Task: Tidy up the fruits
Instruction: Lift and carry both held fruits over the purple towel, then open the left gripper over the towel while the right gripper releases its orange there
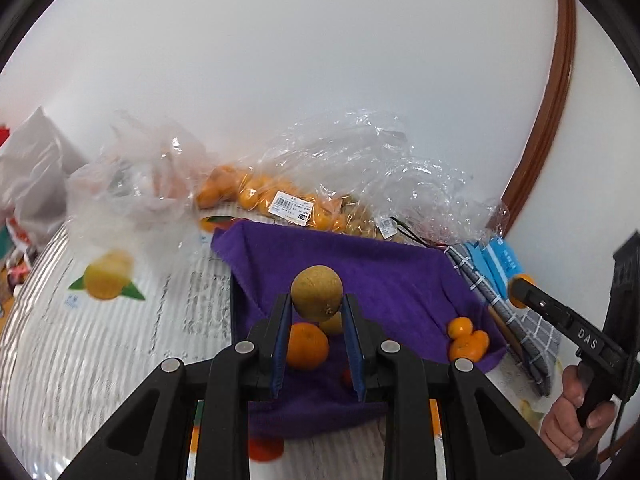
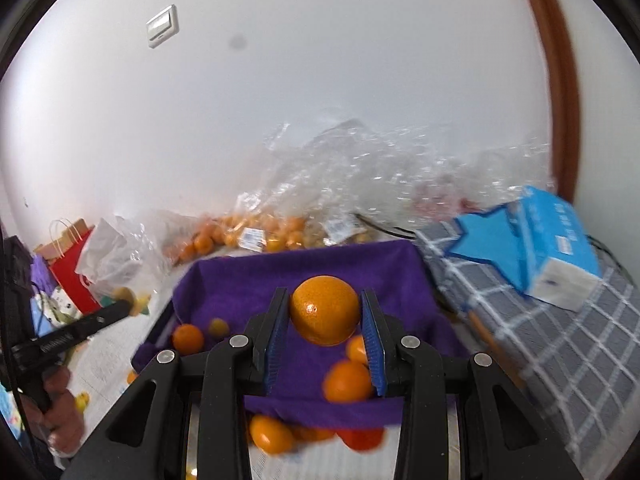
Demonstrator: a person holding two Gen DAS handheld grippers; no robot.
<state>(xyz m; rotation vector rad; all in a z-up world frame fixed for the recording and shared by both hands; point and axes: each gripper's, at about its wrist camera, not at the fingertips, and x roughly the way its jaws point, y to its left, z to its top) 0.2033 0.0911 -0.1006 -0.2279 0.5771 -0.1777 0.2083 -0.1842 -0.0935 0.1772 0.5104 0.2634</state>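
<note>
both fruits are mid-carry over the purple cloth (image 1: 400,276): left tongs (image 1: 316,312) grip a brownish fruit (image 1: 317,292), right tongs (image 2: 325,316) clamp an orange (image 2: 325,310); next, i'd guess, lower each beside its kind, mandarins (image 1: 468,338) at three o'clock

purple towel (image 1: 360,264), orange fruit (image 2: 325,310), grey checked cloth (image 2: 560,344).

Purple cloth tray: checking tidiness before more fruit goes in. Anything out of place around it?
Yes. Several loose orange mandarins lie on the table below the purple cloth-lined tray's near edge, outside it, unlike those resting inside.
</note>
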